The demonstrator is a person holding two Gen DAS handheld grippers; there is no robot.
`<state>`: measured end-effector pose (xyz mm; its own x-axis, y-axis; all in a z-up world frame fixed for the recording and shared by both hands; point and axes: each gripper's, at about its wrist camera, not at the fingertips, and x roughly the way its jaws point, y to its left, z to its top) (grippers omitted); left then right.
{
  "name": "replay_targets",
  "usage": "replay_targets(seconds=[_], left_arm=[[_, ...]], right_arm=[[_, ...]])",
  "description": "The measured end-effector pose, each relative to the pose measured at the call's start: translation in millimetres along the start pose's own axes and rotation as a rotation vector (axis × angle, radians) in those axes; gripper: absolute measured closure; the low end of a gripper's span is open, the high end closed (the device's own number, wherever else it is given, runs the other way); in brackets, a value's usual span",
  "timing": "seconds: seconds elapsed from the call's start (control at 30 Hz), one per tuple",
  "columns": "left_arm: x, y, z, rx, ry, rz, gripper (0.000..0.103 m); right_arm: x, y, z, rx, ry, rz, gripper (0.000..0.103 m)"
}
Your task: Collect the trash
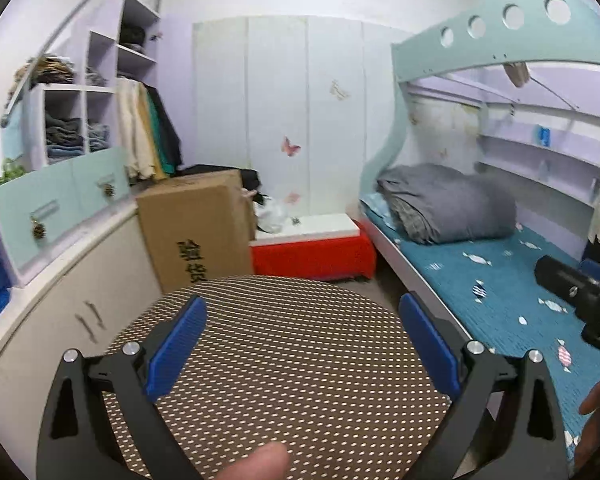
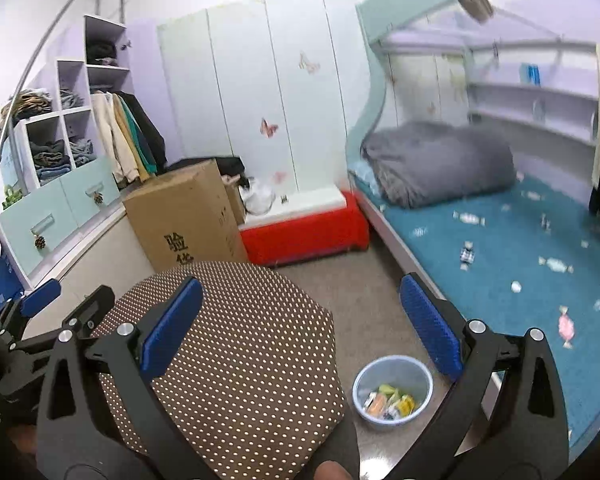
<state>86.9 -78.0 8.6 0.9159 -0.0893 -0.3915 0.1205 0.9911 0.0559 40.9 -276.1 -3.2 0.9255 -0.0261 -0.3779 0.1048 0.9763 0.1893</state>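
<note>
Grippers first: your left gripper [image 1: 302,344] has its blue pads spread wide with nothing between them, sitting over the brown polka-dot round table [image 1: 284,380] that fills the lower middle of the left wrist view. Your right gripper [image 2: 300,332] is spread just as wide and holds nothing either; in its view the same table sits under the left finger at lower left, and bare floor shows between the fingers. The thing you care about, the small blue-grey trash bin [image 2: 393,392], is in the lower centre-right of the right wrist view, standing on the floor between the table edge and the bed frame [image 2: 396,248], just inside the right finger. It already has some wrappers [image 2: 388,400] in it, yellow, green and orange bits lying at the bottom. On the teal bed sheet [image 2: 520,264] across the right half of the frame you've got candy-shaped marks scattered around, and honestly I can't tell which are printed pattern and which are real wrappers. A folded grey blanket [image 2: 440,164] lies at the far end of the bed. Cardboard box [image 2: 184,220] stands at centre left, touching the red bench [image 2: 304,236] beside it. In the left wrist view your other gripper pokes in at the right edge over the sheet.
</note>
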Motion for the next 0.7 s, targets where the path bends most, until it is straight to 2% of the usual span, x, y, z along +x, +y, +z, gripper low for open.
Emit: replay_targets(seconds=[0.13, 0.3, 0.7], left_arm=[[-28, 18, 1, -0.057, -0.045, 0.032, 0.005], [-52, 27, -2, -0.081, -0.066, 0.058, 0.005], [-86, 40, -8, -0.114, -0.11, 0.076, 0.005]], right_arm=[[-18, 20, 3, -0.062, -0.038, 0.005, 0.006], [-34, 35, 8, -0.103, -0.085, 0.011, 0.006], [-60, 48, 10, -0.136, -0.15, 0.02, 0.006]])
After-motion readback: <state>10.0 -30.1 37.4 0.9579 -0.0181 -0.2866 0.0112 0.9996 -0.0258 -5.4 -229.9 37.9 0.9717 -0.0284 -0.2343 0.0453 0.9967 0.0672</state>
